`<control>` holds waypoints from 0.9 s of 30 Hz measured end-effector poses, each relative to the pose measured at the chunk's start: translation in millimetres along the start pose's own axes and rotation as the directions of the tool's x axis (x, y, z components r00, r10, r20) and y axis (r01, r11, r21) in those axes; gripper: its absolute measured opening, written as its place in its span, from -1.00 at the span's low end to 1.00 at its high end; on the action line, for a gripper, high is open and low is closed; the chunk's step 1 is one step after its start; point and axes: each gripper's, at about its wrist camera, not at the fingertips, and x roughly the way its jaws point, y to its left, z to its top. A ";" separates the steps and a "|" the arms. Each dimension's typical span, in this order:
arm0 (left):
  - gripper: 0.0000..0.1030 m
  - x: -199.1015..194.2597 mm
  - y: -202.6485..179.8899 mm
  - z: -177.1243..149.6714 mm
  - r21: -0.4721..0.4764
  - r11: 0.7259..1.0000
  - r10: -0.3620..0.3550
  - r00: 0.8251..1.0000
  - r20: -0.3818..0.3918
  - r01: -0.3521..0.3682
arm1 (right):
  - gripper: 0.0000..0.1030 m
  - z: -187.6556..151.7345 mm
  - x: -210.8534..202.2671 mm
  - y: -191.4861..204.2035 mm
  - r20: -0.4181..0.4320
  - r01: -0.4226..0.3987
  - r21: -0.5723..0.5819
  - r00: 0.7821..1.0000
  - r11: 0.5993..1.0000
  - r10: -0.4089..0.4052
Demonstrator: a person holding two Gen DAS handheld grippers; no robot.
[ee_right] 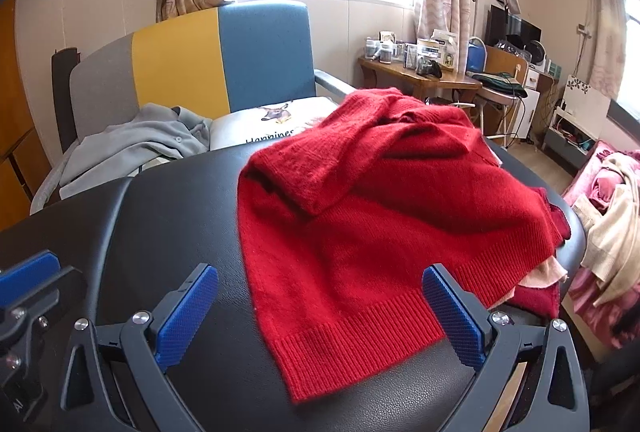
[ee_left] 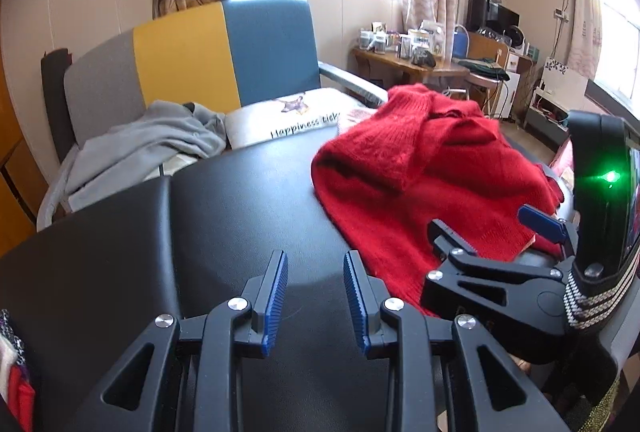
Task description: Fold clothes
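A red knit sweater [ee_left: 420,167] lies rumpled on the black padded table [ee_left: 240,191], one sleeve folded across its body. In the right wrist view the red sweater [ee_right: 380,199] has its ribbed hem nearest me. My right gripper [ee_right: 320,272] is wide open just above that hem, a blue pad on either side, and neither presses the cloth. From the left wrist view, the right gripper [ee_left: 480,218] reaches in over the sweater's near edge. My left gripper [ee_left: 315,260] hovers over bare table left of the sweater, jaws partly apart with nothing between them.
Behind the table [ee_right: 180,199] stands a grey, yellow and blue chair [ee_right: 224,59] holding a grey garment [ee_right: 132,147] and a white printed pillow [ee_right: 256,127]. A cluttered wooden desk [ee_right: 420,77] is at the back right. Pink and cream clothes [ee_right: 612,224] are heaped at right.
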 end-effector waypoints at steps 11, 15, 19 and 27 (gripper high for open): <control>-0.36 43.2 8.4 -11.9 -0.061 0.998 -0.036 0.991 -0.128 0.028 | 1.00 -21.3 26.2 -10.7 -0.109 -0.098 0.035 0.989 0.995 0.101; -0.35 76.8 26.7 -38.5 -0.114 0.991 -0.100 0.965 -0.242 0.074 | 0.69 -39.5 38.7 -24.8 -0.146 -0.251 0.108 0.953 0.962 0.265; -0.35 100.7 52.2 -75.3 -0.259 0.953 -0.235 0.919 -0.316 0.154 | 0.65 -54.5 50.8 -48.5 -0.138 -0.341 0.190 0.919 0.921 0.369; -0.32 107.0 71.7 -77.8 -0.434 0.853 -0.427 0.866 -0.260 0.290 | 0.90 -72.6 78.9 -94.5 -0.131 -0.382 0.372 0.881 0.846 0.455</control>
